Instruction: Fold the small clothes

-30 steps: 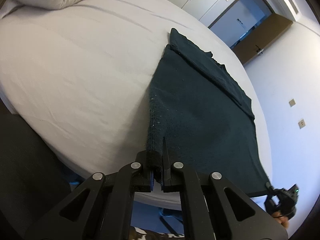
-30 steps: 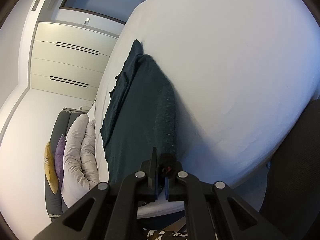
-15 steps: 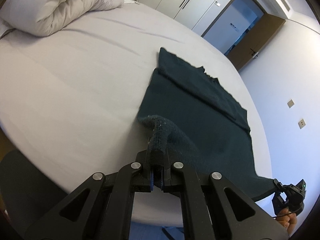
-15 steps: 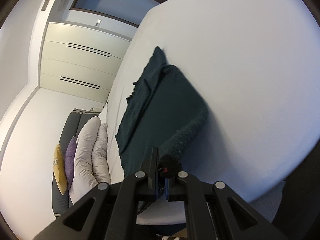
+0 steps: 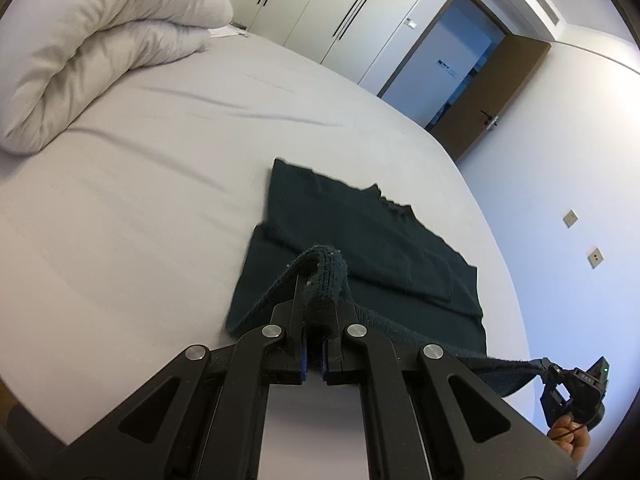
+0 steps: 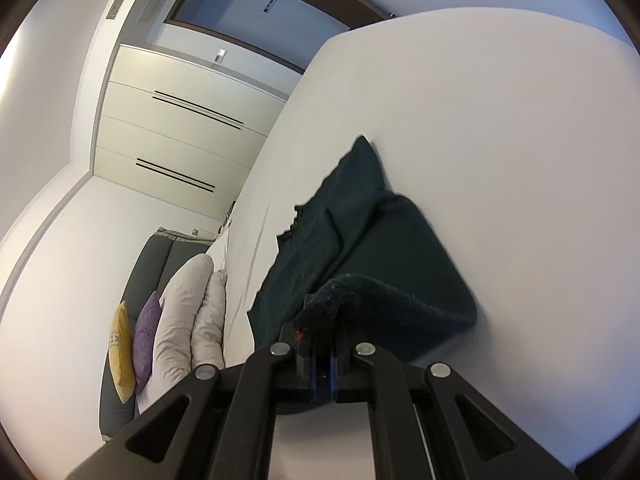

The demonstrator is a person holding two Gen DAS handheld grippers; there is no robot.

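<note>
A dark green knitted garment (image 5: pixel 384 248) lies on the white bed (image 5: pixel 152 184), its far part flat and its near hem lifted. My left gripper (image 5: pixel 316 312) is shut on the hem's left corner, which curls over the fingertips. My right gripper (image 6: pixel 320 336) is shut on the hem's other corner and holds it above the garment (image 6: pixel 360 216). The right gripper also shows in the left wrist view (image 5: pixel 568 384) at the lower right, with the hem stretched between the two grippers.
A rolled white duvet (image 5: pixel 88 40) lies at the bed's far left. A grey sofa with yellow and purple cushions (image 6: pixel 132 340) stands behind it. Wardrobe doors (image 5: pixel 320 12) and an open brown door (image 5: pixel 496 96) are beyond the bed. A white wall is on the right.
Both grippers have lifted the near hem off the bed edge and carried it forward over the garment, so the lower part now arches up and folds toward the collar end.
</note>
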